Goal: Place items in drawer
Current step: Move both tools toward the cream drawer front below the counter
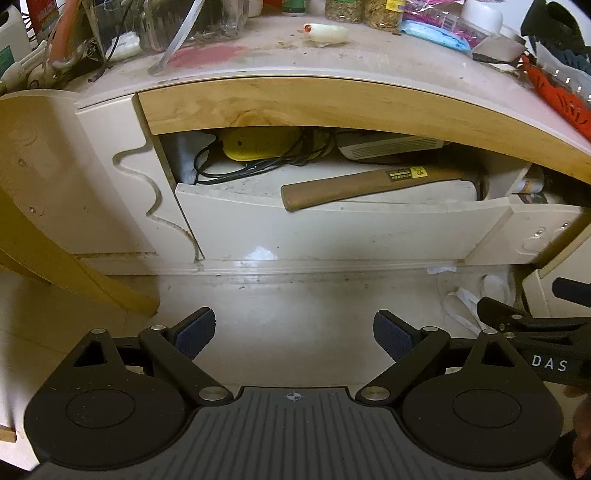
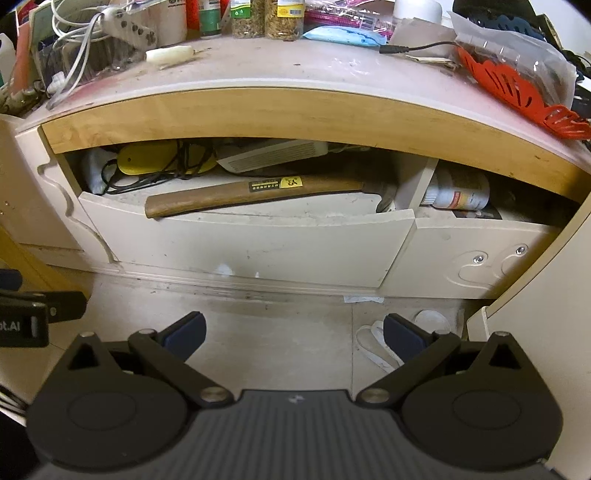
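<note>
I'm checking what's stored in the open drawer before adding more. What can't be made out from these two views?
- Hammer head: the left wrist view hides it behind the drawer front.
- Back of drawer: shadowed under the wooden edge in both views.
- Bottle label: too small to read in the right wrist view.

One hammer (image 2: 255, 192), one yellow device (image 2: 155, 158), one white box (image 2: 273, 155) in drawer (image 2: 243, 243); one bottle (image 2: 460, 192) beside; possibly two jars (image 2: 266, 18) on desk (image 2: 295, 70).

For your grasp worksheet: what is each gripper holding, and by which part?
Nothing. The left gripper and right gripper are both open and empty; the hammer lies in the drawer.
</note>
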A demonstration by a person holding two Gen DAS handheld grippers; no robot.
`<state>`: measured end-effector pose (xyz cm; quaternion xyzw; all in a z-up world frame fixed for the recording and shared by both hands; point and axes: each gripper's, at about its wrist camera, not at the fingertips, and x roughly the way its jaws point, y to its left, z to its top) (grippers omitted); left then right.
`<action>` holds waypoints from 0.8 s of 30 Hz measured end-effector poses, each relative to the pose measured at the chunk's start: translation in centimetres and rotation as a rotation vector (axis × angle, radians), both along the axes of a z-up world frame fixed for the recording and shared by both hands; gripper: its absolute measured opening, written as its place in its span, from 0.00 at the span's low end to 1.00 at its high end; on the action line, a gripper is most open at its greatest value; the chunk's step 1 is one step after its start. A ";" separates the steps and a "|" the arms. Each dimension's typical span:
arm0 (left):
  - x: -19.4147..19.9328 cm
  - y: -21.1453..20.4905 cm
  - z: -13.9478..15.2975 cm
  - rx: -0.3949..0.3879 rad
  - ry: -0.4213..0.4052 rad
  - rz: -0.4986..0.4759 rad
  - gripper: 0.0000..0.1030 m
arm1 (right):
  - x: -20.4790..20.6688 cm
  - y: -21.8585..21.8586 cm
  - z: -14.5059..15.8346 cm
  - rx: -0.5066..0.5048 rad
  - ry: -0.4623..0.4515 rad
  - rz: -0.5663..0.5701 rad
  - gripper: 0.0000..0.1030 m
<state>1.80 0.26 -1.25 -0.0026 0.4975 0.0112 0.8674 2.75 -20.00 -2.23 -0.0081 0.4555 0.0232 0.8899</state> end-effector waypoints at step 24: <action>3.2 0.0 -1.7 0.019 -0.022 0.032 0.96 | 3.0 0.9 -1.4 0.017 0.008 -0.016 1.00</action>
